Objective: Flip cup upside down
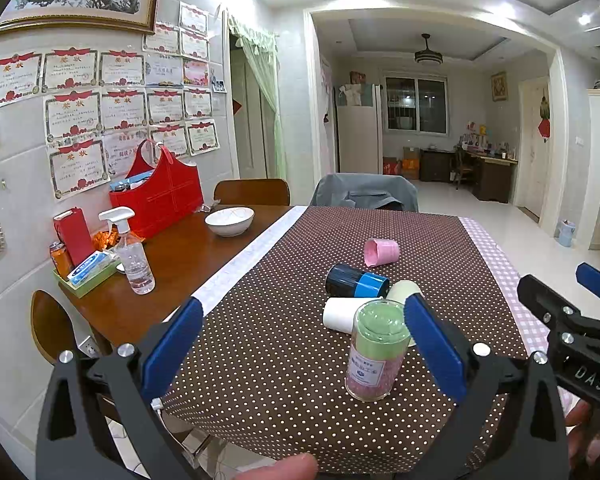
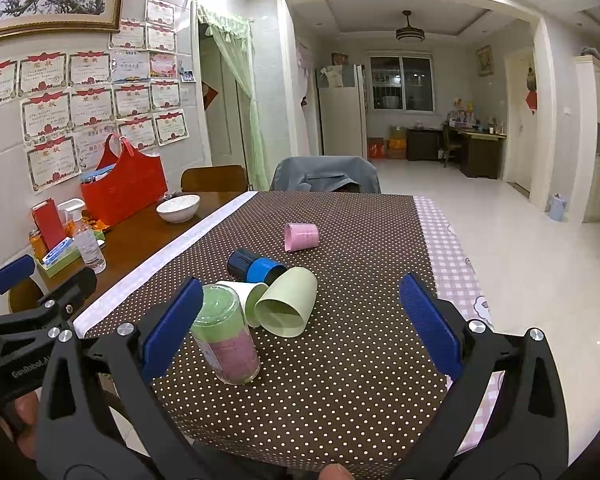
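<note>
Several cups lie on their sides on the brown dotted tablecloth (image 1: 284, 360): a pink cup (image 1: 381, 252) (image 2: 301, 236) farthest, a dark blue cup (image 1: 356, 281) (image 2: 255, 267), a white cup (image 1: 346, 314) (image 2: 247, 294) and a pale green cup (image 2: 287, 306) whose mouth faces the right wrist camera. A clear glass (image 1: 377, 350) (image 2: 226, 338) with green and pink layers stands nearest, apparently upside down. My left gripper (image 1: 304, 350) is open and empty, the glass just inside its right finger. My right gripper (image 2: 300, 326) is open and empty, the glass by its left finger.
On the bare wooden table at the left stand a white bowl (image 1: 229, 221), a spray bottle (image 1: 132, 254), a red basket (image 1: 158, 192) and a green tray of boxes (image 1: 85, 276). Chairs (image 1: 365, 192) stand at the far edge. The table's near edge is close below both grippers.
</note>
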A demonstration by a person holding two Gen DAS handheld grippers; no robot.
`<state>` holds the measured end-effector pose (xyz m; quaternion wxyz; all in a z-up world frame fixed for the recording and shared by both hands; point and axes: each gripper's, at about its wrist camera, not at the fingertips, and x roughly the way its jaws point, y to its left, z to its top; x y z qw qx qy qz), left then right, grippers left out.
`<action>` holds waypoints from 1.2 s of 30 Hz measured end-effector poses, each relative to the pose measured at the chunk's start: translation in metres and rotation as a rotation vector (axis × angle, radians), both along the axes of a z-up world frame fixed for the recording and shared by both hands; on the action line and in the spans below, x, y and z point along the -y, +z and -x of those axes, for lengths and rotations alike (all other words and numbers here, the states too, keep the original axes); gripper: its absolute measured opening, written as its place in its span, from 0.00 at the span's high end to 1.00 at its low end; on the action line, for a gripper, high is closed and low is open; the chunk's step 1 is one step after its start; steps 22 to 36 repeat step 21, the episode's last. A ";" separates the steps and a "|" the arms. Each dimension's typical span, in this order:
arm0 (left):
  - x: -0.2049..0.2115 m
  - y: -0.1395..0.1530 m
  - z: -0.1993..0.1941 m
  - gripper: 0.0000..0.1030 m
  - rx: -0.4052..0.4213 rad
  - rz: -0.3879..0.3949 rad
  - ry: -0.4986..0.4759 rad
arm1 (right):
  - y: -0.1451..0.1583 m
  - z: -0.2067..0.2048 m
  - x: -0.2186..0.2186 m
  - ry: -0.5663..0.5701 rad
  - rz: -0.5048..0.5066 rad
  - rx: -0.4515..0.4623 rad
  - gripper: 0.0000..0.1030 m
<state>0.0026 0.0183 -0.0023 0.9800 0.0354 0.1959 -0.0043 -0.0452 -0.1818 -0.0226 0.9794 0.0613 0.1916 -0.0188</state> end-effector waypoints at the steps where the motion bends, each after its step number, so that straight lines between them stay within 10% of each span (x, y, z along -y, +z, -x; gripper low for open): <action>1: 0.000 -0.001 -0.001 0.04 0.000 0.001 0.000 | 0.000 0.000 0.000 0.000 0.000 0.000 0.06; 36: -0.001 -0.002 0.003 0.04 0.002 -0.001 0.025 | 0.002 0.002 0.000 0.009 -0.011 -0.004 0.06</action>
